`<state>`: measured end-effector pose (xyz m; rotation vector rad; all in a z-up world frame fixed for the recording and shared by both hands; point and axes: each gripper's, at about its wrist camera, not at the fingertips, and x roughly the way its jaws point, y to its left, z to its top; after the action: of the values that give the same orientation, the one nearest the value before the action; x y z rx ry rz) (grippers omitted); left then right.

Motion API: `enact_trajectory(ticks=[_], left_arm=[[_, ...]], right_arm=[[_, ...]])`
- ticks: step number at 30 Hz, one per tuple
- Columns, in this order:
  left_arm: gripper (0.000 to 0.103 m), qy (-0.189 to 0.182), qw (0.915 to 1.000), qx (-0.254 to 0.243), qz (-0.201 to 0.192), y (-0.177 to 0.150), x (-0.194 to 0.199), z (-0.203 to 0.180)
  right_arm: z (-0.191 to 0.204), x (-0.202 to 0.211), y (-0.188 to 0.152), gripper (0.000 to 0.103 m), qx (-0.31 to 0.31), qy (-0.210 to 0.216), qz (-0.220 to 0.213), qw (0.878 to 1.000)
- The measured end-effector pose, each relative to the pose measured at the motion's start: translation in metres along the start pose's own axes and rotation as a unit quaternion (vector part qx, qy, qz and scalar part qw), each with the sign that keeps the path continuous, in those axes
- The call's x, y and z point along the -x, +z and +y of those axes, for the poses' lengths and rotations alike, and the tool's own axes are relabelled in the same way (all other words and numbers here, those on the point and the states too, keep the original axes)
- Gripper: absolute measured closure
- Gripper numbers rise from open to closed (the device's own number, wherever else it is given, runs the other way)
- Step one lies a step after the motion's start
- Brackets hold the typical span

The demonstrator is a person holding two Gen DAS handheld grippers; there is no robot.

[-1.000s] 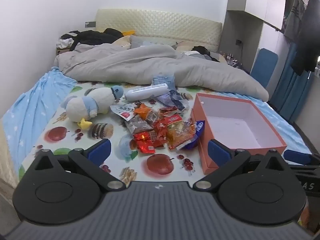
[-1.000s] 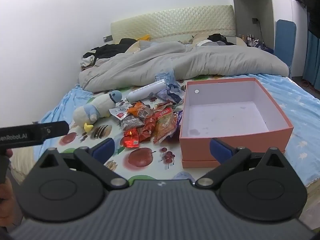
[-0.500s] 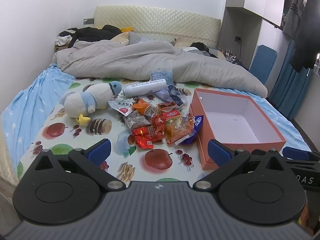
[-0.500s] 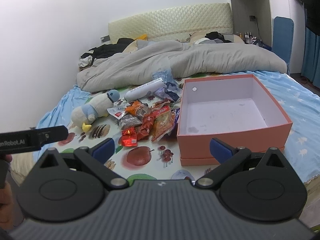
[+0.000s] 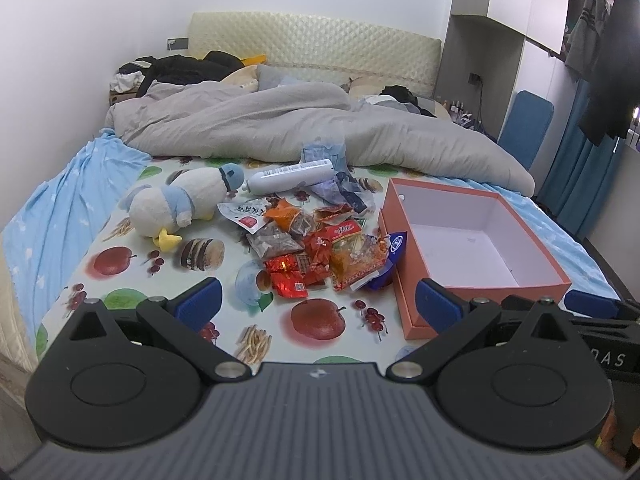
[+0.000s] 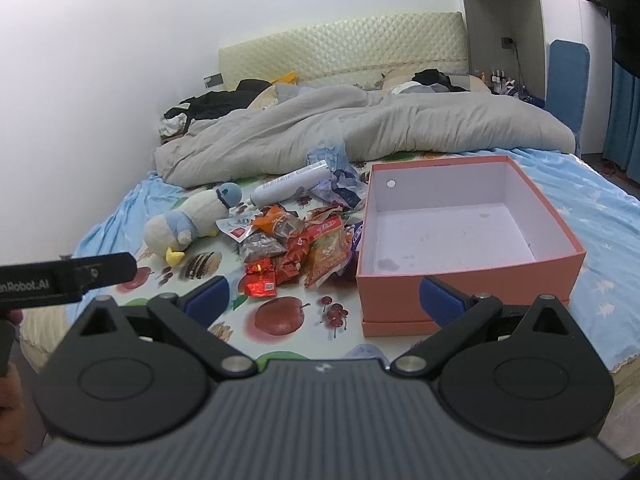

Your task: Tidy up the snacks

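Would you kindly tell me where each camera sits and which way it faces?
Left wrist: behind the open left gripper, facing the snack pile, with the right gripper's tip at right.
Right wrist: behind the open right gripper, facing the orange box, with the left gripper's bar at left.
Shared: pile, box, plush duck.

Even, soft indoor light fills both views, with faint shadows and no harsh glare. Fisheye distortion bends the plain white wall point(image 5: 80, 40) and the tall white cabinet point(image 6: 520, 8) at the edges. Bottom corners darken and blur.
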<state>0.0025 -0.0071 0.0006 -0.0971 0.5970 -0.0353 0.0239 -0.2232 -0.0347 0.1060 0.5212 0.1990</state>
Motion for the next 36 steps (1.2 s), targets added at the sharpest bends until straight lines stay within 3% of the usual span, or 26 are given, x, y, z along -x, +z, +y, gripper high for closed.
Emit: enact_trajectory(ticks=[36], left_arm=[[0.0,0.004,1.0,-0.003,0.004,-0.0021,-0.0042,-0.001]], right_arm=[[0.0027,-0.0052,-0.0027,0.0,0.017,0.006,0.014,1.0]])
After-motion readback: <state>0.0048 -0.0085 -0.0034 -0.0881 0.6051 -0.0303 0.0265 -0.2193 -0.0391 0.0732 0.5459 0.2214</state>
